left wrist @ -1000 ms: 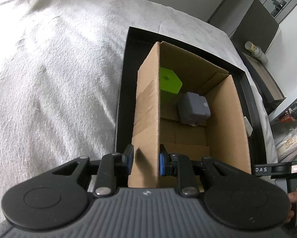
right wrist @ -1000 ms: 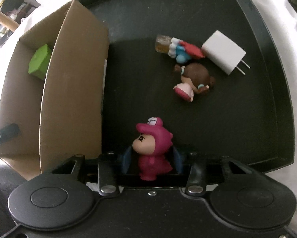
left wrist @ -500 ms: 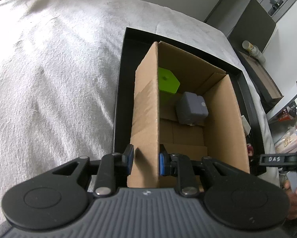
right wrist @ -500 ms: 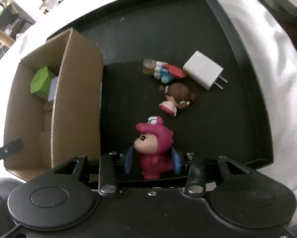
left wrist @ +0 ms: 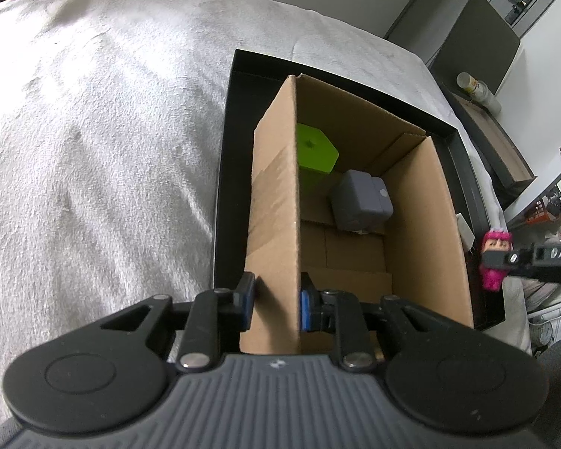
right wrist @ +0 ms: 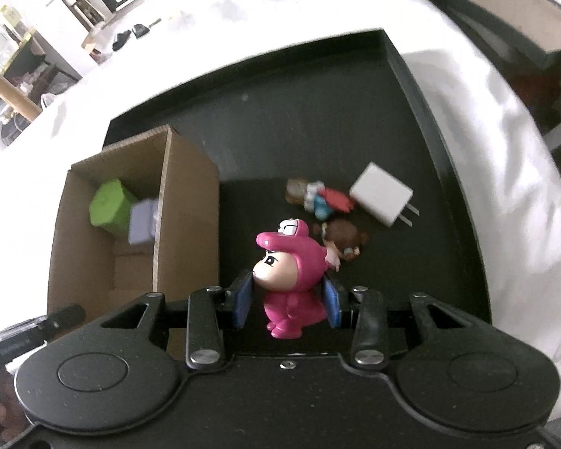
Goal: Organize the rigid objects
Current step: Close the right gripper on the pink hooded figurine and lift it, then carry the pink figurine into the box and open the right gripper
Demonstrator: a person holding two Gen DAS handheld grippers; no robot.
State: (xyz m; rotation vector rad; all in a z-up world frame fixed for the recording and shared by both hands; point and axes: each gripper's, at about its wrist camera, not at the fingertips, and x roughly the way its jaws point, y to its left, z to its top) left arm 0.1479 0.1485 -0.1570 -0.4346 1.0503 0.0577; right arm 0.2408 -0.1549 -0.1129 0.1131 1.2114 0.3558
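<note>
My left gripper point(left wrist: 276, 305) is shut on the near left wall of an open cardboard box point(left wrist: 276, 194) that stands in a black tray point(left wrist: 228, 142). Inside the box lie a green block point(left wrist: 314, 149) and a grey cube point(left wrist: 362, 202). My right gripper point(right wrist: 287, 301) is shut on a pink figurine point(right wrist: 291, 269) and holds it above the tray point(right wrist: 355, 119), right of the box point(right wrist: 190, 217). The figurine also shows in the left wrist view point(left wrist: 495, 258), to the right of the box.
On the tray floor lie a white charger plug point(right wrist: 383, 198), a brown-haired doll point(right wrist: 342, 239) and a small red-and-blue figure point(right wrist: 317, 198). Grey-white cloth point(left wrist: 93, 149) surrounds the tray. Furniture stands beyond the far edge.
My right gripper has lifted the pink figurine up off the tray; it now appears at the right in the left wrist view. My left gripper keeps its hold on the box wall.
</note>
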